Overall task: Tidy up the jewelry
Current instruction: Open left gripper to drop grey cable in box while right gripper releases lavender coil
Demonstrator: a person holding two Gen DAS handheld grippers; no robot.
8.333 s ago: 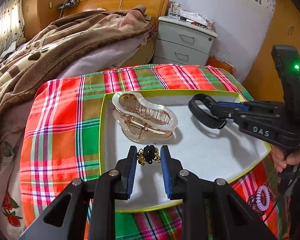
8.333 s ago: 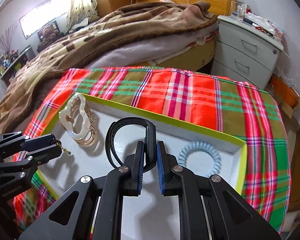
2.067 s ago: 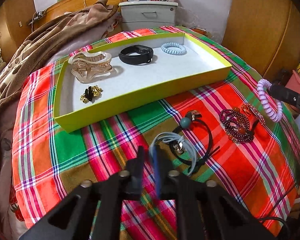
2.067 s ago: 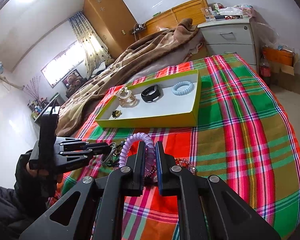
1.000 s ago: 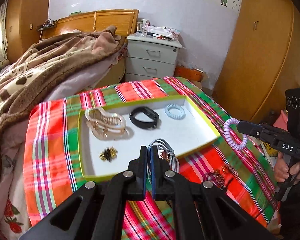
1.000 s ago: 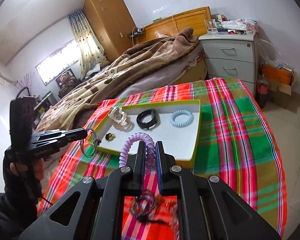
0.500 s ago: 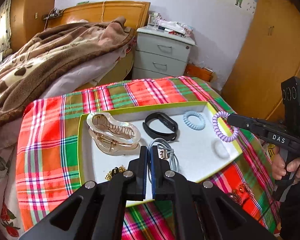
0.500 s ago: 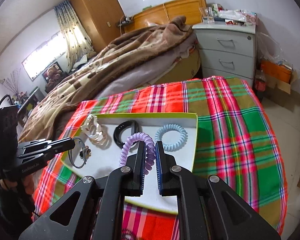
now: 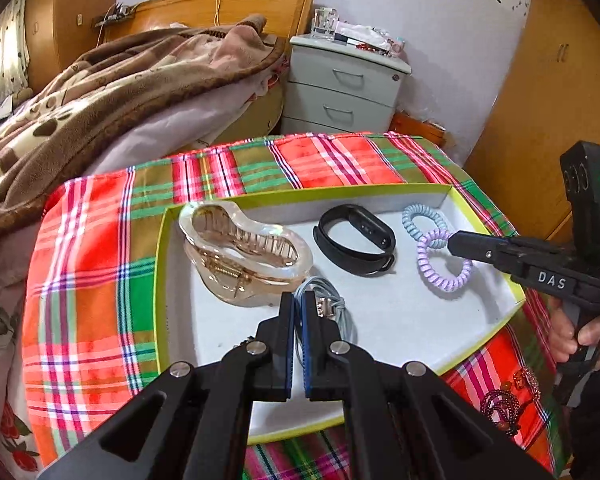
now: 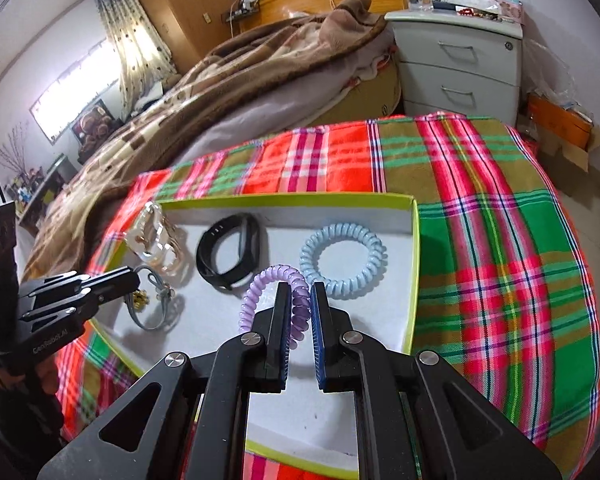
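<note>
Both carries are at the set-down step. Nearest, the left tongs (image 9: 297, 312) are clamped on a grey cord bracelet (image 9: 332, 308) low over the tray (image 9: 162, 280), at 5 o'clock from the hair claw (image 9: 244, 256). The right tongs (image 10: 300, 296) pinch a purple coil tie (image 10: 274, 296), at 7 o'clock from the blue coil tie (image 10: 342, 258). Next, each pair should lower and let go onto bare tray floor.

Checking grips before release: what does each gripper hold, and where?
Left gripper: grey cord bracelet, by its loop. Right gripper: purple coil hair tie, by one side.
</note>
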